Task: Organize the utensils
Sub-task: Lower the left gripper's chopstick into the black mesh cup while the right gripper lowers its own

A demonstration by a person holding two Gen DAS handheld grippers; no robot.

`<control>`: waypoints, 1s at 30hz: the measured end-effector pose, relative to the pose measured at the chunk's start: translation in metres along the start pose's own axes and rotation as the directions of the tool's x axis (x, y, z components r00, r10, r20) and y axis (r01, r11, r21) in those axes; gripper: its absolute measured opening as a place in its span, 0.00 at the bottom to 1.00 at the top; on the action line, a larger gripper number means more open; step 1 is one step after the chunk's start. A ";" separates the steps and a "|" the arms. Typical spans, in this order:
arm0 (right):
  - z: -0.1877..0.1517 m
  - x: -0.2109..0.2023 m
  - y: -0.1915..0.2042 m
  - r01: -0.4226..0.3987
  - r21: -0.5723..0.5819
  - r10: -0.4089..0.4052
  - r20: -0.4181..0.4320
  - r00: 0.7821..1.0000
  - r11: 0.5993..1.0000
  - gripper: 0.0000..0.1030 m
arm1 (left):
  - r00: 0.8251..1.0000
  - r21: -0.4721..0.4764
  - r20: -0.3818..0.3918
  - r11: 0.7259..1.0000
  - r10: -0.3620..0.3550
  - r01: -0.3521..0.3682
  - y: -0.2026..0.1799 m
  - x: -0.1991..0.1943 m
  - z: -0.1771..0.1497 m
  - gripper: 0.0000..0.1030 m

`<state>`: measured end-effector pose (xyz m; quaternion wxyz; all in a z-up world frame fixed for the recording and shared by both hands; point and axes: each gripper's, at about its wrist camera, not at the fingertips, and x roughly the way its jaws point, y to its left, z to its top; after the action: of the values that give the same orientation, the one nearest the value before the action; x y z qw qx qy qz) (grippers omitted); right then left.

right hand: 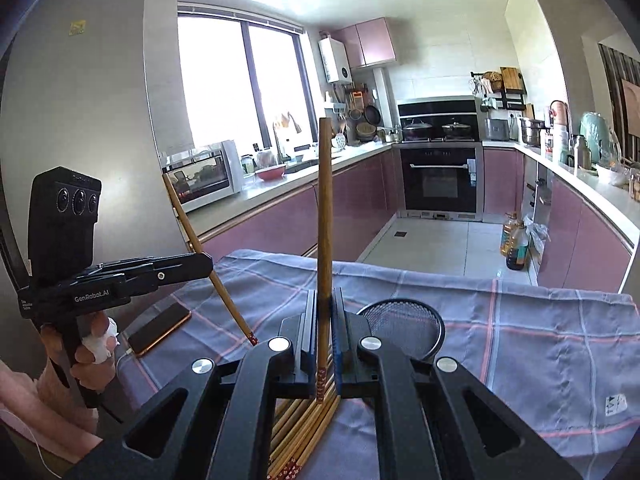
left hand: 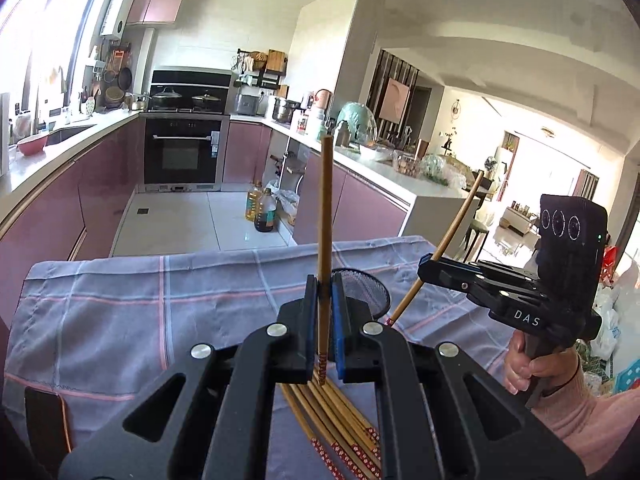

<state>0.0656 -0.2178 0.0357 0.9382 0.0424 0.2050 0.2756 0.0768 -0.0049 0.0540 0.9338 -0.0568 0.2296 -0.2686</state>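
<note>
My left gripper is shut on a wooden chopstick that stands nearly upright between its blue pads. My right gripper is shut on a second chopstick, also upright. Each view shows the other gripper from the side: the right gripper clamps its slanting chopstick, and the left gripper clamps its own. Below both, several chopsticks with red patterned ends lie in a pile on the checked cloth. A black mesh holder stands just beyond the pile.
A phone on a cable lies on the cloth at the left side. A person's hands grip both handles. Beyond the table's far edge are the kitchen floor, pink cabinets, an oven and oil bottles.
</note>
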 end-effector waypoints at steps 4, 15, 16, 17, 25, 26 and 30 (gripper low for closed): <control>0.017 -0.004 -0.006 0.007 -0.015 -0.007 0.030 1.000 1.000 0.05 | 0.999 0.006 0.039 1.000 -0.022 0.022 -0.009 0.002 0.026 0.07; 0.041 -0.003 -0.034 0.080 -0.023 -0.078 0.067 0.995 0.997 0.05 | 0.994 0.039 0.077 0.997 -0.072 0.069 -0.039 0.036 0.072 0.07; 0.040 0.000 -0.037 0.081 -0.018 -0.080 0.057 0.995 0.997 0.05 | 0.995 0.035 0.070 0.997 -0.076 0.073 -0.039 0.043 0.073 0.07; 0.039 0.005 -0.041 0.083 -0.015 -0.082 0.044 0.996 0.996 0.05 | 0.995 0.029 0.060 0.997 -0.076 0.074 -0.039 0.051 0.073 0.07; 0.013 0.041 -0.057 0.098 0.004 -0.097 -0.102 0.990 0.995 0.05 | 0.995 0.028 -0.088 0.998 -0.053 0.055 -0.044 0.112 0.047 0.07; 0.011 0.044 -0.058 0.096 0.006 -0.094 -0.118 0.989 0.995 0.05 | 0.993 0.026 -0.107 0.998 -0.051 0.054 -0.043 0.120 0.042 0.07; 0.006 0.057 -0.063 0.098 0.016 -0.094 -0.183 0.979 0.995 0.05 | 0.986 0.019 -0.158 0.999 -0.044 0.048 -0.034 0.142 0.024 0.07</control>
<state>0.1432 -0.2401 0.0080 0.9271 0.0189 0.2953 0.2301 0.1787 -0.1091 0.0268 0.9068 -0.0299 0.2983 -0.2964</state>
